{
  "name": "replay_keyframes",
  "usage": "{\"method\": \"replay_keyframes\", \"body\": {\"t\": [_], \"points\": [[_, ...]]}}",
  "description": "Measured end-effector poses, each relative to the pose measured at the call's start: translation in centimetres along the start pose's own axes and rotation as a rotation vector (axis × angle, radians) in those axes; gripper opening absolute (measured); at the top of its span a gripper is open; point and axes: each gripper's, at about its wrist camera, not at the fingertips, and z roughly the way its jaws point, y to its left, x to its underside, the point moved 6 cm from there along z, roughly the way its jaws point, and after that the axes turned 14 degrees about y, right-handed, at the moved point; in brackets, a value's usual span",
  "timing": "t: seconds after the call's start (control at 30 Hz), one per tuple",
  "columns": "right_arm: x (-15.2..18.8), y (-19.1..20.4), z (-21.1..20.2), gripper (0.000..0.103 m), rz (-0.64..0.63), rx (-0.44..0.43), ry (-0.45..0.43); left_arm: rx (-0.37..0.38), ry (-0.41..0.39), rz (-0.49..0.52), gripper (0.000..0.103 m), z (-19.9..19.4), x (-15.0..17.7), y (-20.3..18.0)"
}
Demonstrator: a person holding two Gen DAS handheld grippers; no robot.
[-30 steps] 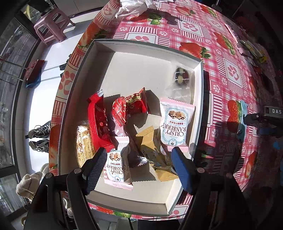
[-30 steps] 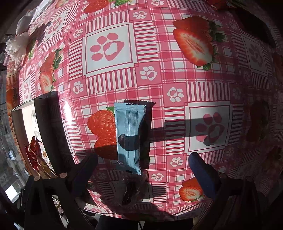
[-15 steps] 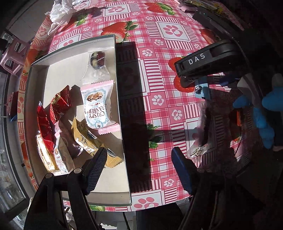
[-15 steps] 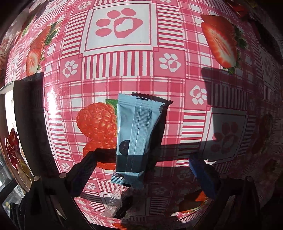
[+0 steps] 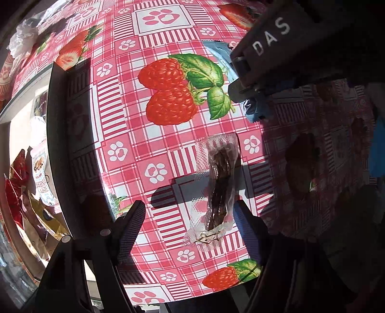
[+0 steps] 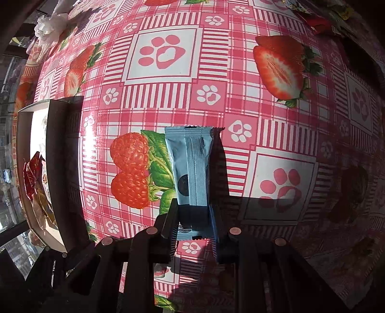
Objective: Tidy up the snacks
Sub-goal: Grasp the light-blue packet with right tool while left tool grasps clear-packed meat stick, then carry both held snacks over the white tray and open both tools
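Note:
A clear wrapper with a dark brown snack (image 5: 217, 192) lies on the red checked tablecloth (image 5: 154, 31). My left gripper (image 5: 190, 219) is open low over it, the snack's near end close to the right finger (image 5: 250, 224). My right gripper (image 6: 194, 216) is shut on the near end of a light blue snack packet (image 6: 192, 166) lying on the cloth. In the left wrist view the right gripper's body marked DAS (image 5: 272, 50) shows at the upper right, over that blue packet (image 5: 223, 65).
A white box (image 5: 69, 134) holding several snack packets, red, gold and pink-white, stands at the left; it also shows in the right wrist view (image 6: 57, 183). Crumpled white plastic (image 6: 50, 26) lies at the far left. More wrappers (image 6: 317, 21) lie at the far right.
My left gripper has swung from over the box to the clear-wrapped dark snack on the cloth. My right gripper has come down and shut on the blue packet.

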Motion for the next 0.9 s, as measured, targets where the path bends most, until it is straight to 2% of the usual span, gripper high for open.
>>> {"method": "replay_keyframes", "body": {"t": [0.07, 0.2, 0.37, 0.4, 0.47, 0.5, 0.57, 0.7, 0.73, 0.8, 0.9], "points": [[0.6, -0.7, 0.0, 0.024, -0.002, -0.020, -0.006, -0.020, 0.014, 0.012, 0.079, 0.9, -0.6, -0.9], [2.1, -2.5, -0.4, 0.024, 0.019, -0.066, -0.023, -0.123, -0.003, 0.058, 0.088, 1.5, -1.6, -3.0], [3.3, -3.9, -0.8, 0.024, 0.020, -0.079, -0.035, -0.122, -0.008, 0.062, 0.087, 1.6, -2.4, -4.4], [3.9, -6.0, -1.9, 0.024, 0.024, -0.089, -0.038, -0.119, -0.016, 0.062, 0.080, 1.4, -2.5, -4.6], [3.6, -7.4, -2.6, 0.024, 0.037, -0.104, -0.042, -0.121, -0.038, 0.075, 0.059, 0.9, -2.5, -4.8], [3.7, -8.0, -3.3, 0.024, 0.042, -0.110, -0.045, -0.124, -0.046, 0.093, 0.041, 0.4, -2.0, -3.9], [4.0, -8.7, -3.7, 0.024, 0.048, -0.112, -0.052, -0.096, -0.040, 0.098, 0.037, 0.0, -2.1, -3.2], [4.5, -10.2, -4.6, 0.024, 0.061, -0.109, -0.058, -0.020, -0.059, 0.044, 0.032, -1.4, -1.9, -1.3], [4.2, -10.2, -4.7, 0.024, 0.066, -0.111, -0.059, -0.015, -0.069, 0.037, 0.019, -1.9, -1.8, -0.8], [4.2, -10.4, -4.8, 0.024, 0.072, -0.114, -0.059, -0.004, -0.092, 0.019, 0.016, -3.1, -1.8, 0.0], [4.6, -11.0, -5.3, 0.024, 0.068, -0.113, -0.059, 0.005, -0.125, -0.002, 0.016, -4.9, -2.1, 0.8]]}}
